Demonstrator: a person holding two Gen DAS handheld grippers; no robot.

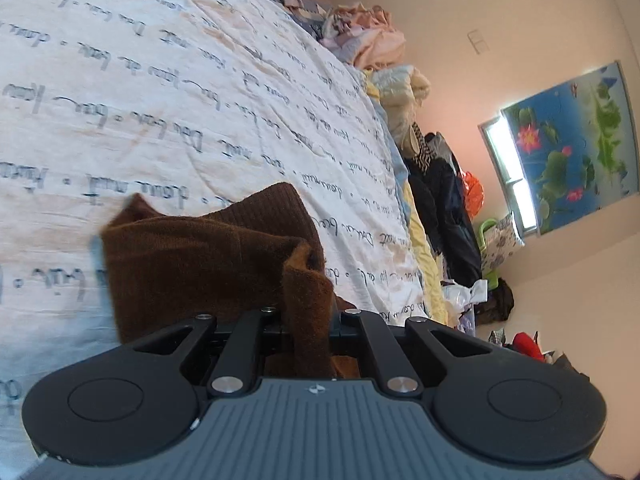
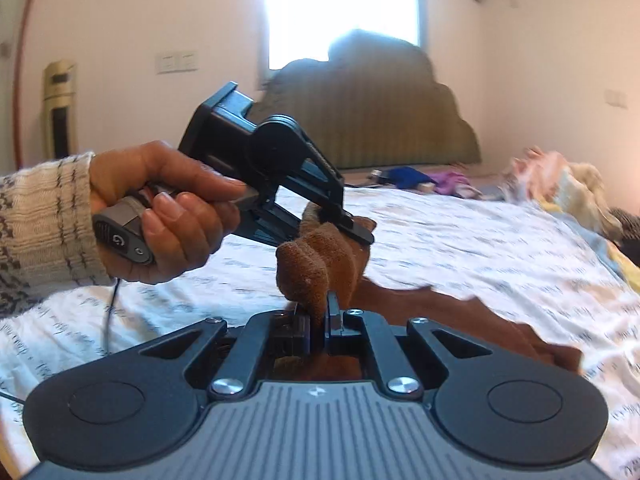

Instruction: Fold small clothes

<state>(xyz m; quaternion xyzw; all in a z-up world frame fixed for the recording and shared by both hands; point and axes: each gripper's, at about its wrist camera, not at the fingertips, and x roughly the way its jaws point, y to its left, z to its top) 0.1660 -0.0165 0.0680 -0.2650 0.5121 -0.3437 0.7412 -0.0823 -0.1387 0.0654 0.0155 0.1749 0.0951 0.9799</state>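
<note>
Your two claws, left claw (image 2: pixel 352 228) and right claw (image 2: pixel 318 320), each pinch one fuzzy, ribbed brown garment (image 2: pixel 316 264) above the script-printed bed (image 2: pixel 480 248).

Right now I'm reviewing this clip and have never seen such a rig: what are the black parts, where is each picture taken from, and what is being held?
There is no robot. A person holds a two-finger gripper in each hand, each carrying a wide-angle camera that looks along its fingers. The black discs and bars low in each picture are that gripper's own body.

In the right wrist view, the right gripper is shut on a brown knitted garment. The person's left hand holds the left gripper, which pinches the same garment further along.

The left wrist view is rolled sideways. There the brown cloth runs between that gripper's fingers.

The garment hangs partly lifted above a bed sheet printed with writing. Piles of clothes lie along the bed's far edge.
</note>
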